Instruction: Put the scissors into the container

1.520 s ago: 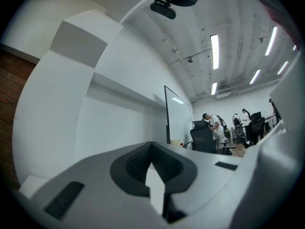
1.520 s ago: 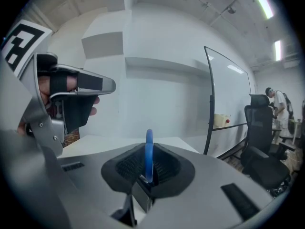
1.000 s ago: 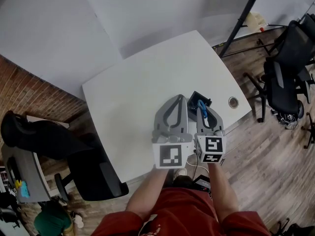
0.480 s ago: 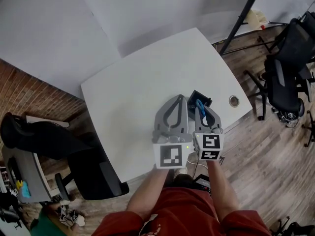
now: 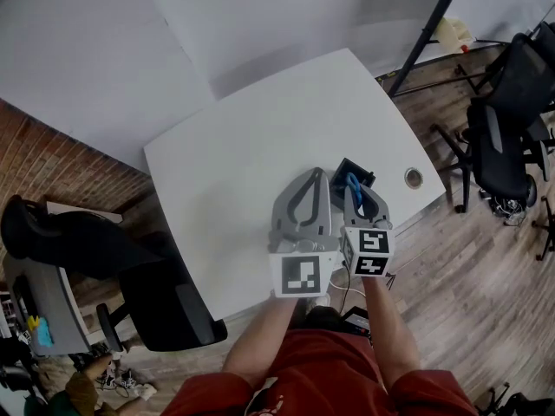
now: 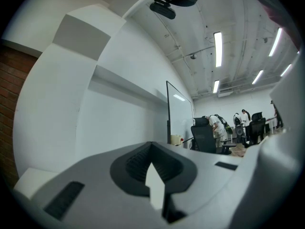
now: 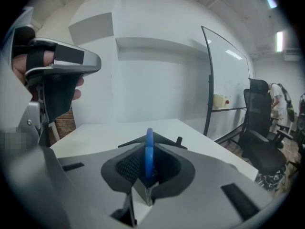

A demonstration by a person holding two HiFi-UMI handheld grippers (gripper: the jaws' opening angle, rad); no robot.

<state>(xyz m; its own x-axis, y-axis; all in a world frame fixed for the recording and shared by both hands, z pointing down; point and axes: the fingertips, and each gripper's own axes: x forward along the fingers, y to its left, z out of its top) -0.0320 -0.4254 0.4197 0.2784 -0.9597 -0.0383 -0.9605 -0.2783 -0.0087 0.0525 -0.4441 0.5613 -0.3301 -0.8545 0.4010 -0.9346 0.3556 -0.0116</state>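
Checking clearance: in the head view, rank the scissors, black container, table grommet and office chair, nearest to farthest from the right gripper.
1. scissors, held in the right gripper.
2. container, just beyond the tips.
3. grommet, off to the right.
4. office chair, on the floor, far right.

Quick colour rundown: the table (image 5: pixel 251 159) is plain white, same as the wall (image 5: pixel 260 16) behind it. The left gripper (image 5: pixel 317 177) and the right gripper (image 5: pixel 357 194) are both light grey with darker grey pads (image 7: pixel 125 168). Each one carries a cube (image 5: pixel 302 273) with black-and-white square markers. The scissors (image 7: pixel 149 154) have a bright blue handle loop, and the container (image 5: pixel 345 170) is black. Off to the left there's a reddish-brown brick wall (image 5: pixel 52 167). The floor (image 5: pixel 468 267) is grey-brown wood planks, the office chairs (image 5: pixel 512 120) are black, and the person's clothes (image 5: pixel 312 375) are red.
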